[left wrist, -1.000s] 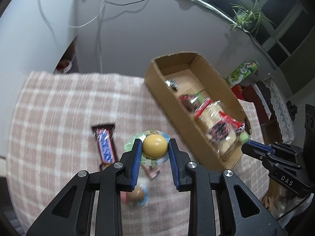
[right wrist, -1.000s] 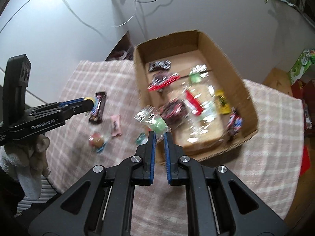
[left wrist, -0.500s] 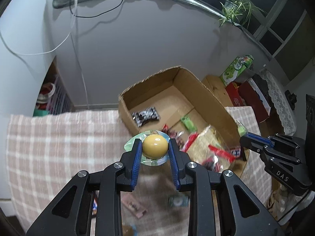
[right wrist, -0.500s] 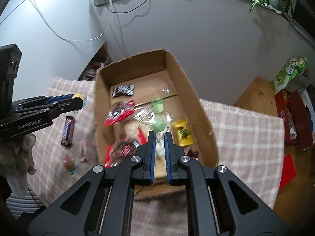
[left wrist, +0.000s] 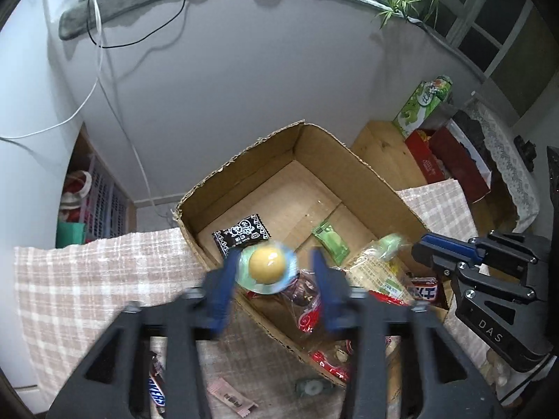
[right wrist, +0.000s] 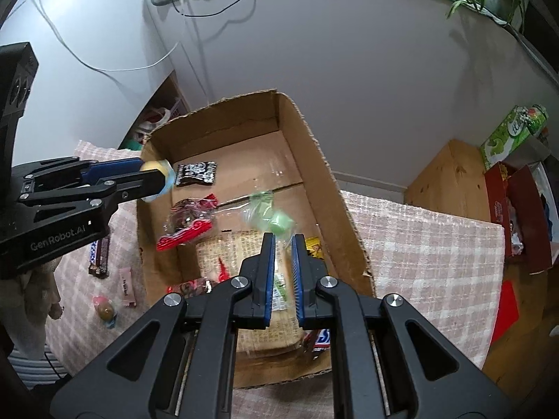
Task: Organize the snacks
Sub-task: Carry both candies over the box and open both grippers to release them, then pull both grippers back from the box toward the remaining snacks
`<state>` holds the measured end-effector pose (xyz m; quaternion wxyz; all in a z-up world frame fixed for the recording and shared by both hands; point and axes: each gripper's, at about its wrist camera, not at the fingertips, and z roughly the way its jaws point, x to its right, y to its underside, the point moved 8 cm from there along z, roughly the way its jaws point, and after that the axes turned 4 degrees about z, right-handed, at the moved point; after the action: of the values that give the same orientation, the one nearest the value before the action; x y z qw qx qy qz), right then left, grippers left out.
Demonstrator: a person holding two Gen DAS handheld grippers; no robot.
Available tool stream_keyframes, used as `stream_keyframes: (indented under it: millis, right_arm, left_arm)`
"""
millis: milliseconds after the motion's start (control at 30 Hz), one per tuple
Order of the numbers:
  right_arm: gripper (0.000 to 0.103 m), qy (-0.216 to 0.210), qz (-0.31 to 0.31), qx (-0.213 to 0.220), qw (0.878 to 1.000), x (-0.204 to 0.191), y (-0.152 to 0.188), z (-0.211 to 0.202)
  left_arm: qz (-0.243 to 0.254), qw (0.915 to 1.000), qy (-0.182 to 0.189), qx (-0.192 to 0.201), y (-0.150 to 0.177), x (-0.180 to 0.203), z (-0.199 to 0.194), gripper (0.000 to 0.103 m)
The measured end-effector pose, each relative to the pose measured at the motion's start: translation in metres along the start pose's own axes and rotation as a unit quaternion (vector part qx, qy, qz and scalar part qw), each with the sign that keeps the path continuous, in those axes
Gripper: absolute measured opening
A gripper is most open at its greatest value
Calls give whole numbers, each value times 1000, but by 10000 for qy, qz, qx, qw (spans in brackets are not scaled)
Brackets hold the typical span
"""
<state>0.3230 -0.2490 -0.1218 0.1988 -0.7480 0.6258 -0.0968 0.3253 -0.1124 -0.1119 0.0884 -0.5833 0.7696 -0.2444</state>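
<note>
Snacks are going into the cardboard box [left wrist: 370, 174] on the checked bench cloth [left wrist: 87, 272], and this is the drop. The left gripper [left wrist: 272, 276] has its fingers opening, and the yellow ball snack [left wrist: 267, 267] sits loose between them above the box's near corner. The right gripper [right wrist: 282, 241] is opening too, barely parted, with the green wrapped snack [right wrist: 276, 218] blurred just beyond its tips over the box. Next, I judge, both should clear away and fetch the chocolate bar [right wrist: 99, 255] and pink packet [right wrist: 126, 284] outside.

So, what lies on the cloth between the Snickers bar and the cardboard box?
A pink packet, between Snickers bar and cardboard box; the right wrist view shows it.
</note>
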Motion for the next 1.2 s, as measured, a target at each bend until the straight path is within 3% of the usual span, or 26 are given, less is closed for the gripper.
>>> stream_keyframes:
  millis: [33, 100, 167, 700, 867, 1200]
  right_arm:
    - [22, 18, 2, 7, 10000, 1, 0, 0]
    - [58, 64, -13, 92, 9999, 3, -1, -2]
    - [65, 68, -21, 148, 9999, 3, -1, -4]
    - [72, -80, -194, 216, 9995, -15, 17, -25]
    - [72, -311, -281, 310, 9986, -32, 31, -38]
    - [72, -955, -607, 155, 9935, -95, 77, -45]
  left_arm:
    - [-16, 10000, -2, 13, 0, -1, 0, 58]
    - [-7, 10000, -51, 14, 0, -3, -1, 58]
    - [11, 10000, -85, 17, 1, -4, -2, 58]
    - [-306, 9992, -260, 72, 26, -46, -28, 58]
    - [-538, 9976, -435, -29, 57, -75, -39, 58]
    - [-1463, 9873, -571, -247, 129, -124, -51, 58]
